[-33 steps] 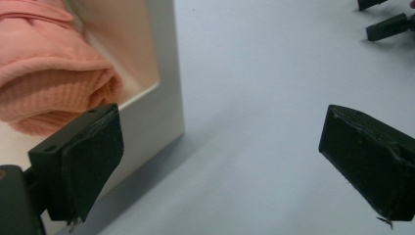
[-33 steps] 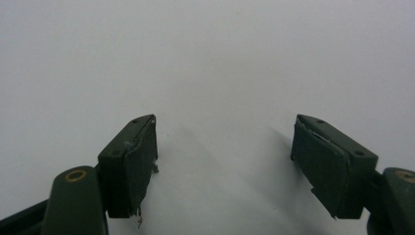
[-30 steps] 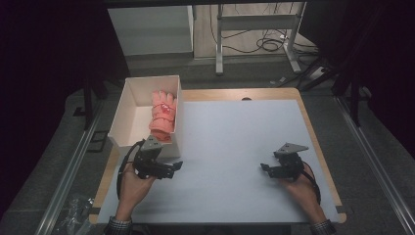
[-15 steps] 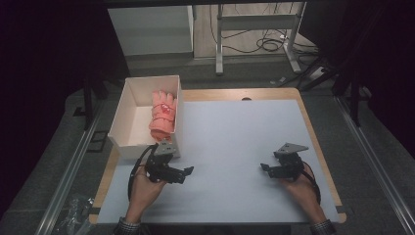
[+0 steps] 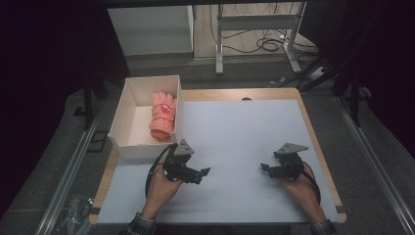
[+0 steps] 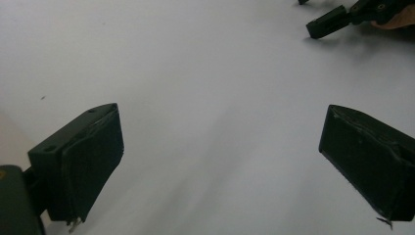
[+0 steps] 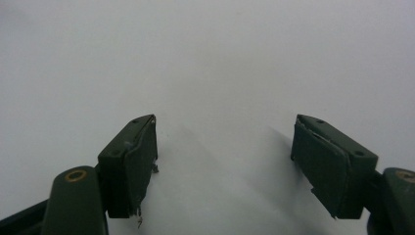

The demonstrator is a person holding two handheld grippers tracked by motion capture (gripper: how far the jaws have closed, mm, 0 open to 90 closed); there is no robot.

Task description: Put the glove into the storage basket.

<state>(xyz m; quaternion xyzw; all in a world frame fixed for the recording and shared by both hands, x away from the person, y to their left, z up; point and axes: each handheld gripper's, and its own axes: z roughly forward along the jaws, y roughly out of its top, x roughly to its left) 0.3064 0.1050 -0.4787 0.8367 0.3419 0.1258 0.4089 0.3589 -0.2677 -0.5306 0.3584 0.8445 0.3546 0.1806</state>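
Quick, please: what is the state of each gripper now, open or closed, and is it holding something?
Left gripper: open, holding nothing, over the white table mat.
Right gripper: open, holding nothing.

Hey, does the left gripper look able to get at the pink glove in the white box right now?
Probably yes. The left gripper has open, empty jaws and sits just below the box; the box is open-topped and the glove lies uncovered inside.
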